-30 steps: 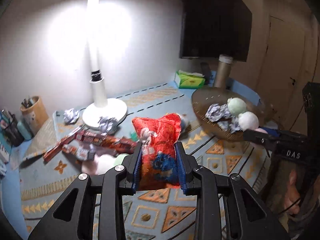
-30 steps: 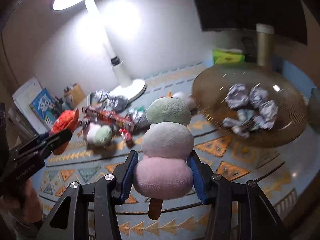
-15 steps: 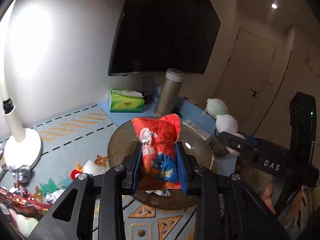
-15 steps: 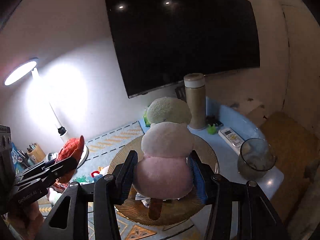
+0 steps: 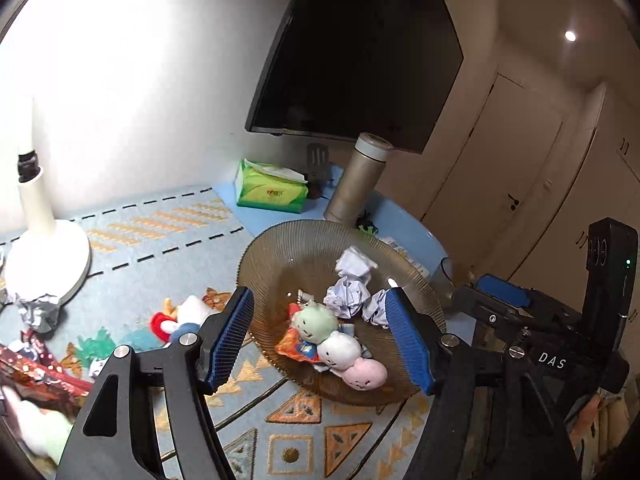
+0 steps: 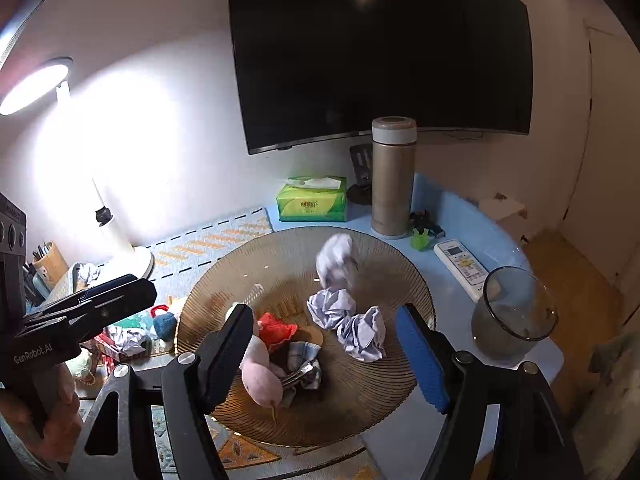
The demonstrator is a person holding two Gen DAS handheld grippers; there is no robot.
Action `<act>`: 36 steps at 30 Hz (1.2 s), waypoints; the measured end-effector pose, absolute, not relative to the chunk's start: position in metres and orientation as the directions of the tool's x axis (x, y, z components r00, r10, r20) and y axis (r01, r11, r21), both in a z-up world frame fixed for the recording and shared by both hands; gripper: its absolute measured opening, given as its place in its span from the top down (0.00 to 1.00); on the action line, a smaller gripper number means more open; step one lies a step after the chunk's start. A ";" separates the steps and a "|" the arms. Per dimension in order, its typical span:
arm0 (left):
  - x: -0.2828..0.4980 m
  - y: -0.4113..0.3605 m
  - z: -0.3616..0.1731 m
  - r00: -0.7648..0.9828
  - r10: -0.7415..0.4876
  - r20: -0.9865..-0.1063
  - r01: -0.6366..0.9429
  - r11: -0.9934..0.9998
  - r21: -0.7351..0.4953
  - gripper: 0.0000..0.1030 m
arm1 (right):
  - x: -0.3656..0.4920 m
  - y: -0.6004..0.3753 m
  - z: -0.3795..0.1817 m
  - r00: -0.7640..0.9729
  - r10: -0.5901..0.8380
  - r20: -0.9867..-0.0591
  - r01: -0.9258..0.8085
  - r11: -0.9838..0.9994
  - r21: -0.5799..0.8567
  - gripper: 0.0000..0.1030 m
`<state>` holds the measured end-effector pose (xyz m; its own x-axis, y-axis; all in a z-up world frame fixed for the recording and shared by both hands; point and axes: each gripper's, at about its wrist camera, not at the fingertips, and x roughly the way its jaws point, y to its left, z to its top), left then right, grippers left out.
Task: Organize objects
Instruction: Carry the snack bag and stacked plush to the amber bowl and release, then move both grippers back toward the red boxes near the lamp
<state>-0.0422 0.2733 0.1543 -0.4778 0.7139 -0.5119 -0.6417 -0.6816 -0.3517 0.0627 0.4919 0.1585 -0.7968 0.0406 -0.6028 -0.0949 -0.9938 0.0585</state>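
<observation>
A dim room with a dark wall screen (image 6: pixel 380 48) and a lit desk lamp (image 6: pixel 36 84) frames a blue worktop (image 6: pixel 488 248) under a patterned mat (image 5: pixel 168 240). On it the ribbed amber bowl (image 6: pixel 404 280) already holds crumpled paper balls (image 6: pixel 344 312), the red snack bag (image 5: pixel 294 346) and the three-ball plush skewer (image 5: pixel 340 350).

The left gripper (image 5: pixel 324 344) and right gripper (image 6: pixel 326 356) have just been opening; both stand wide over the bowl with nothing between the pads, so this drop looks done.

Left on the mat: a small plush toy (image 5: pixel 180 320), red wrappers (image 5: pixel 36 368) and foil wads (image 5: pixel 38 312). A thermos (image 6: pixel 392 176), tissue box (image 6: pixel 312 200), remote (image 6: pixel 460 264) and glass cup (image 6: pixel 512 316) crowd the bowl's far side.
</observation>
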 end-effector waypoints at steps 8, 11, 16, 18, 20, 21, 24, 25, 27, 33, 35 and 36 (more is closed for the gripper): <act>-0.005 0.160 0.180 -0.651 0.601 -0.463 -0.546 -0.795 -0.264 0.35 | 0.093 0.436 0.186 -0.851 0.015 -0.526 -0.010 -1.000 -0.012 0.14; 0.001 0.107 0.184 -0.715 0.541 -0.443 -0.472 -0.840 -0.265 0.35 | 0.097 0.412 0.188 -0.858 -0.019 -0.514 0.039 -0.999 -0.028 0.12; 0.009 0.023 0.176 -0.820 0.361 -0.444 -0.269 -0.928 -0.257 0.11 | 0.089 0.365 0.169 -0.825 -0.113 -0.554 0.145 -0.989 -0.014 0.12; 0.011 -0.004 0.162 -0.845 0.283 -0.453 -0.190 -0.952 -0.239 0.08 | 0.084 0.344 0.154 -0.798 -0.147 -0.584 0.186 -0.982 -0.007 0.12; 0.005 -0.020 0.138 -0.838 0.183 -0.513 -0.118 -0.980 -0.157 0.08 | 0.076 0.325 0.133 -0.764 -0.175 -0.621 0.223 -0.975 0.001 0.12; 0.001 -0.028 0.123 -0.825 0.141 -0.548 -0.084 -0.988 -0.127 0.08 | 0.072 0.317 0.121 -0.744 -0.191 -0.640 0.240 -0.971 0.010 0.12; -0.007 -0.049 0.079 -0.778 0.073 -0.624 -0.018 -0.995 -0.094 0.08 | 0.060 0.297 0.084 -0.683 -0.232 -0.692 0.288 -0.957 0.037 0.12; -0.011 -0.053 0.067 -0.761 0.060 -0.646 -0.001 -0.996 -0.092 0.08 | 0.056 0.291 0.073 -0.670 -0.242 -0.702 0.300 -0.953 0.042 0.12; -0.016 -0.062 0.048 -0.739 0.062 -0.671 0.021 -0.993 -0.114 0.08 | 0.049 0.280 0.054 -0.656 -0.250 -0.712 0.321 -0.946 0.037 0.12; -0.032 -0.070 0.021 -0.666 0.066 -0.743 0.087 -0.982 -0.165 0.07 | 0.036 0.267 0.021 -0.651 -0.196 -0.733 0.322 -0.946 -0.033 0.12; -0.037 -0.071 0.014 -0.636 0.045 -0.771 0.113 -0.982 -0.151 0.07 | 0.035 0.265 0.018 -0.648 -0.189 -0.738 0.326 -0.944 -0.045 0.12; -0.040 -0.072 0.012 -0.618 0.042 -0.785 0.119 -0.982 -0.147 0.07 | 0.035 0.264 0.018 -0.651 -0.188 -0.736 0.328 -0.944 -0.049 0.12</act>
